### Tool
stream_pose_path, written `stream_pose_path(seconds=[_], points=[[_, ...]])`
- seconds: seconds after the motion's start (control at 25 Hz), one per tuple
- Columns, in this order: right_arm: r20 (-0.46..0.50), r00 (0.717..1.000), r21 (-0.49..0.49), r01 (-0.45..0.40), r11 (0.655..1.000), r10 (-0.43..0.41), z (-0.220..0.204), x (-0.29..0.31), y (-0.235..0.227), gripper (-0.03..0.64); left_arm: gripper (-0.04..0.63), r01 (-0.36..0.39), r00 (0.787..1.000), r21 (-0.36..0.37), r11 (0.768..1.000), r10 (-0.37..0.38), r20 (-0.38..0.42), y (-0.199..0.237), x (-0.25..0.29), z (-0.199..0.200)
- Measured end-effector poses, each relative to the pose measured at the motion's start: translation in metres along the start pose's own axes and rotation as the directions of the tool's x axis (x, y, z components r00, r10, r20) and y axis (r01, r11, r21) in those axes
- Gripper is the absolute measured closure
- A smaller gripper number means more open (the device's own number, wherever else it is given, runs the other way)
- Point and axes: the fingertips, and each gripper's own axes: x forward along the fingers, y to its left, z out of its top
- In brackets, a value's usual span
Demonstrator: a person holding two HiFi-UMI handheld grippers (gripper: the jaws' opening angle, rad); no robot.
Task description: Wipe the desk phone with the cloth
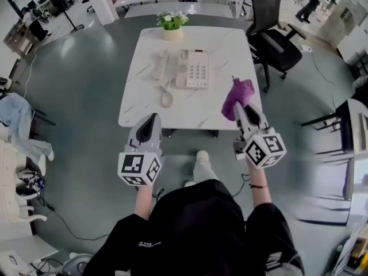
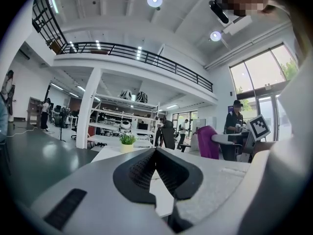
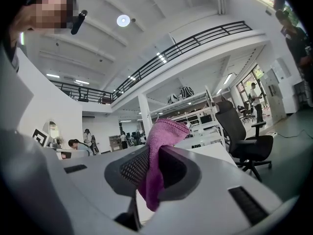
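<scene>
You held the purple cloth (image 1: pixel 238 92) pinched in your right gripper (image 1: pixel 242 111) at the table (image 1: pixel 224 115) edge, with your left gripper (image 1: pixel 150 118) closed on nothing. Wiping looked unstarted; the desk phone (image 1: pixel 193 69) mid-table called for a forward-left reach.

We find the near strip of the surface (image 1: pixel 195 112) bare, open from 6 o'clock. Past centre sits the phone (image 1: pixel 192 69), handset (image 1: pixel 160 66) just beside it at 9 o'clock, cord (image 1: pixel 166 98) trailing toward us. A potted plant (image 1: pixel 172 25) crowds the 12 o'clock edge; our right gripper (image 1: pixel 242 106), holding the cloth (image 1: pixel 238 92), overhangs the 4 o'clock corner.
</scene>
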Motion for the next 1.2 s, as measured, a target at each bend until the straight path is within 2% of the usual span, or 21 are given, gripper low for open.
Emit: stream_pose_path(seconds=[0.2, 0.84, 1.2], points=[[-0.013, 1.0, 0.003, -0.01, 1.0, 0.01, 0.0, 0.033, -0.016, 0.58, 0.597, -0.018, 1.0, -0.008, 1.0, 0.018, -0.013, 0.012, 0.026, -0.003], [-0.102, 0.992, 0.01, -0.074, 0.997, 0.075, 0.003, 0.147, -0.079, 0.58, 0.597, -0.063, 0.997, -0.099, 0.993, 0.058, -0.056, 0.043, 0.136, -0.01], [-0.159, 0.98, 0.013, -0.119, 0.993, 0.119, -0.01, 0.204, -0.1, 0.58, 0.597, -0.127, 0.989, -0.134, 0.983, 0.114, -0.097, 0.065, 0.175, -0.021]])
